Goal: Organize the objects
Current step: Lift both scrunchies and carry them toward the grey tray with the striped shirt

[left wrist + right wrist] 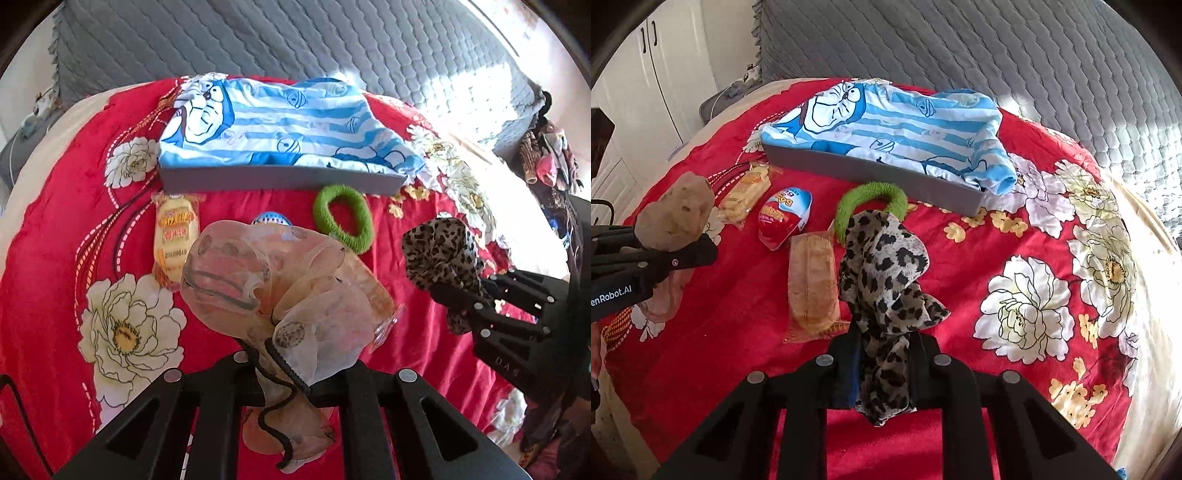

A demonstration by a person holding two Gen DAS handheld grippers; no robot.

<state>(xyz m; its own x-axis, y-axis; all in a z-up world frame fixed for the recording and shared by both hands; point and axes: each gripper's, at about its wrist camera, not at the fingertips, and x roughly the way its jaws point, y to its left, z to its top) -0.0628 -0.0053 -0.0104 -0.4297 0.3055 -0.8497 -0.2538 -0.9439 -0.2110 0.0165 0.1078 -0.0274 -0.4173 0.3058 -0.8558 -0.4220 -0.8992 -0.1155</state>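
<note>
Sheer peach scrunchie, pale gauze with a few spotted patches and a black elastic cord trailing from it, fills the centre of the left wrist view; left claw is clamped on its lower folds and holds it clear of the bedspread. In the right wrist view the same scrunchie shows at far left, bunched above the left claw's black fingers. Leopard-print scrunchie stands at centre of the right wrist view, pinched in the closed right claw, fabric billowing above the fingers and hanging below them. In the left wrist view it sits at right, above the right claw's black frame. Just behind it, green hair tie lies flat on the red floral bedspread, near the front wall of the grey tray. A blue-and-white striped cartoon garment lies across the tray, one sleeve spilling over its right end. Left of the hair tie: a red-and-white egg-shaped packet, a wrapped yellow snack beyond it toward the left, and a clear-wrapped biscuit pack nearer the camera, all on the bedspread. Grey quilted cover fills the top of both views. White cabinet doors at upper left of the right wrist view.
</note>
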